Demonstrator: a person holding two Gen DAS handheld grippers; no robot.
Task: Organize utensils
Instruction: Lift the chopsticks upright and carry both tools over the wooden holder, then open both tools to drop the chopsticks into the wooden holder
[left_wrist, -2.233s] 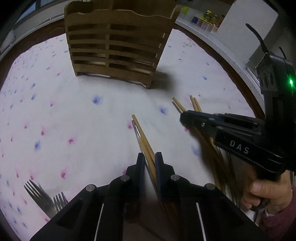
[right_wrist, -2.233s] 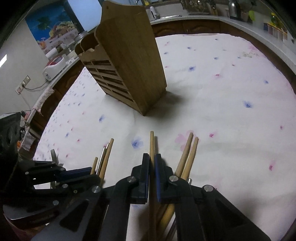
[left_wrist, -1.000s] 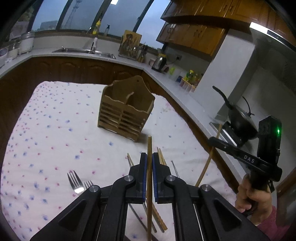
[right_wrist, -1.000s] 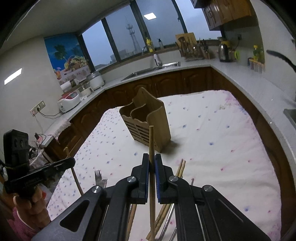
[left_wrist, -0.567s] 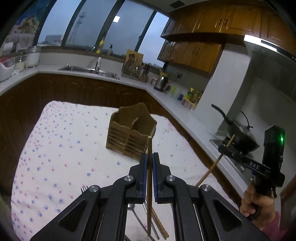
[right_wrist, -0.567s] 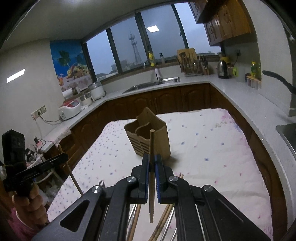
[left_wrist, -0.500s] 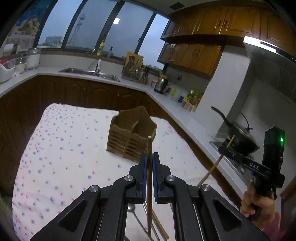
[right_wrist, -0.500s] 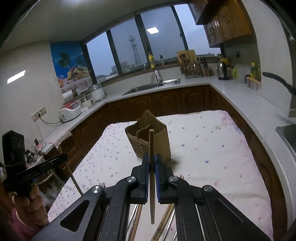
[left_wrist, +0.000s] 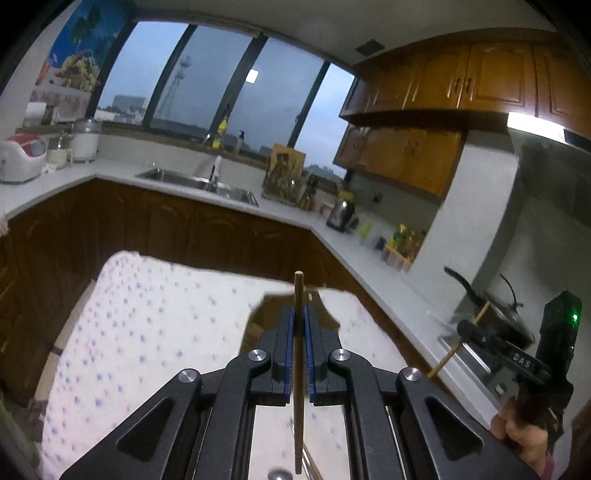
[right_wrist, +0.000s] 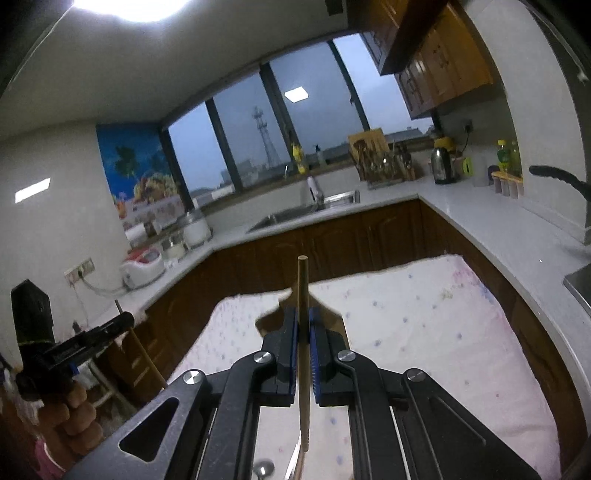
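Note:
My left gripper (left_wrist: 299, 314) is shut on a wooden chopstick (left_wrist: 298, 387) that stands upright between its blue pads. My right gripper (right_wrist: 303, 315) is likewise shut on a second chopstick (right_wrist: 302, 280). Both are held high above the table. The slatted wooden utensil caddy (left_wrist: 255, 325) sits on the table, mostly hidden behind the fingers, and only its edges (right_wrist: 335, 322) show. In the left wrist view the right gripper (left_wrist: 463, 326) appears at far right with its slanted chopstick (left_wrist: 448, 356). The left gripper (right_wrist: 123, 319) shows at far left in the right wrist view.
A white cloth with small flowers (left_wrist: 147, 314) covers the table (right_wrist: 424, 332). Loose metal utensils (right_wrist: 264, 469) lie just below the grippers. A dark-cabinet counter with a sink (left_wrist: 199, 182), a kettle (right_wrist: 441, 164) and a pan (left_wrist: 506, 317) wraps around behind. A hand (right_wrist: 70, 406) grips the left tool.
Both grippers have risen and tipped upward with their chopsticks still clamped. The caddy and table have dropped lower in both views, and the caddy now sits behind the fingers.

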